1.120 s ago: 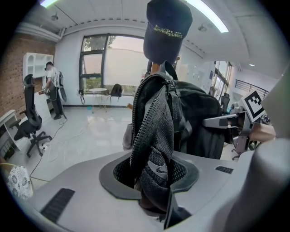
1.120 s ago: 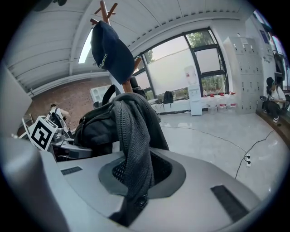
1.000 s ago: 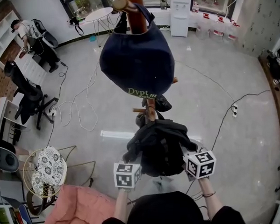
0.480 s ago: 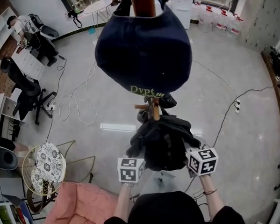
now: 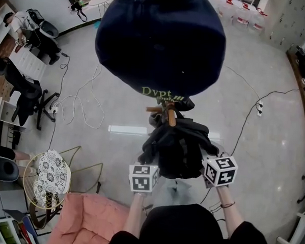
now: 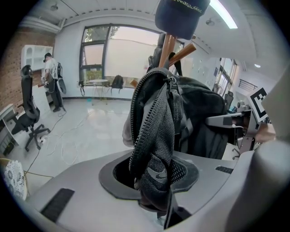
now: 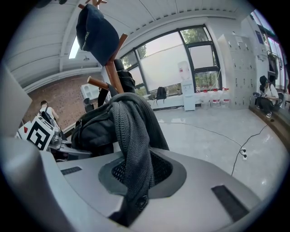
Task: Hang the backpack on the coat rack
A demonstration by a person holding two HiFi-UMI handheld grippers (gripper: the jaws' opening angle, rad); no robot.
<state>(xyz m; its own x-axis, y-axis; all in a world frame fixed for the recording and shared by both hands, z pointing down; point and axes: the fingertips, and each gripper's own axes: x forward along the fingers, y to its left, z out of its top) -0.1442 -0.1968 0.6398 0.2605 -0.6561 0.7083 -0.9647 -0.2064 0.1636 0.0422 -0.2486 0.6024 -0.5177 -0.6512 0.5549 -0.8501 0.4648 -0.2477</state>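
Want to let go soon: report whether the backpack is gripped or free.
Gripped: the left gripper and right gripper are both shut on backpack fabric. Whether the peg carries it, cannot tell.

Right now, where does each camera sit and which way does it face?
Left gripper view: on the left tongs, looking along them at the backpack they grip; the other cube shows right.
Right gripper view: on the right tongs, facing the gripped backpack; the other cube shows left.
Head view: on the head, looking steeply down; both arms show.
Shared: backpack, coat rack, cap.
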